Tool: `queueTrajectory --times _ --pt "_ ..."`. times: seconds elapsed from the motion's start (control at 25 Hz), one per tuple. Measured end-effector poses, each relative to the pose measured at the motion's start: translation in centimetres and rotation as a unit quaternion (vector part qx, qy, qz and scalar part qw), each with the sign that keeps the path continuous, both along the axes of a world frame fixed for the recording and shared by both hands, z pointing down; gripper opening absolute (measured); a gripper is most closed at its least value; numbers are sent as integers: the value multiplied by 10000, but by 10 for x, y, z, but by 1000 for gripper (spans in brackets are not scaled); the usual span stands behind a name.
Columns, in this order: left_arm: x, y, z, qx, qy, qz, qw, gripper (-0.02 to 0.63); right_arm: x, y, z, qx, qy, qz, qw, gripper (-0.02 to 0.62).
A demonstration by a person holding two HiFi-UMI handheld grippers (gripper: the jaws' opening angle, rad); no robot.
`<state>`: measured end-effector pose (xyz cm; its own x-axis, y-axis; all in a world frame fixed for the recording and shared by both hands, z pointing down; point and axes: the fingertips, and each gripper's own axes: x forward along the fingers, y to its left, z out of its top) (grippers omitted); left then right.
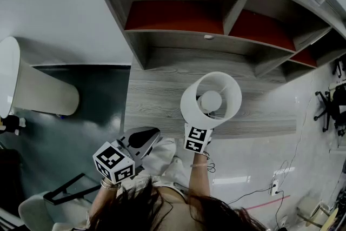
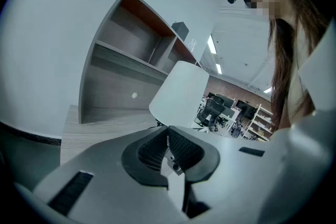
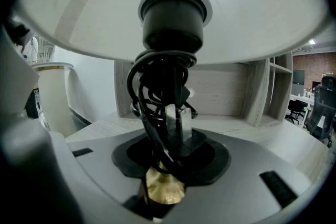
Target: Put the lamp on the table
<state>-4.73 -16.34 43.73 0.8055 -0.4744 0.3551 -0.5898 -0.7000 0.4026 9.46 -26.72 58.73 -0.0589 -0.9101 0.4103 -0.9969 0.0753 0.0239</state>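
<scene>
The lamp's white shade [image 1: 211, 97] hangs over the front edge of the grey wooden table [image 1: 157, 94], seen from above with its bulb in the middle. In the right gripper view the shade [image 3: 94, 13] fills the top, above a black socket [image 3: 173, 18], a coiled black cable [image 3: 149, 107] and a brass part [image 3: 164, 186]. My right gripper [image 3: 170, 157] is shut on the lamp's stem below the shade. My left gripper [image 1: 148, 138] is shut and empty, low and to the left of the lamp; its view shows the shade [image 2: 178, 94] beyond the tips.
Open shelves with red backs [image 1: 178, 13] stand along the table's far side. A white rounded object [image 1: 38, 92] sits on the dark floor at left. Office chairs [image 1: 332, 105] and floor cables [image 1: 275, 186] are at right.
</scene>
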Motion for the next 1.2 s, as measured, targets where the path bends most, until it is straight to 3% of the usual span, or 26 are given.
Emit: queueTrajectory --times 0.68,1.2 --pt "7 6 -3 -1 93 193 9998 18 -1 7 -9 -181 92 4 9998 143" --pt "3 27 -5 36 123 40 9999 18 1 10 -7 -196 131 -40 9997 149"
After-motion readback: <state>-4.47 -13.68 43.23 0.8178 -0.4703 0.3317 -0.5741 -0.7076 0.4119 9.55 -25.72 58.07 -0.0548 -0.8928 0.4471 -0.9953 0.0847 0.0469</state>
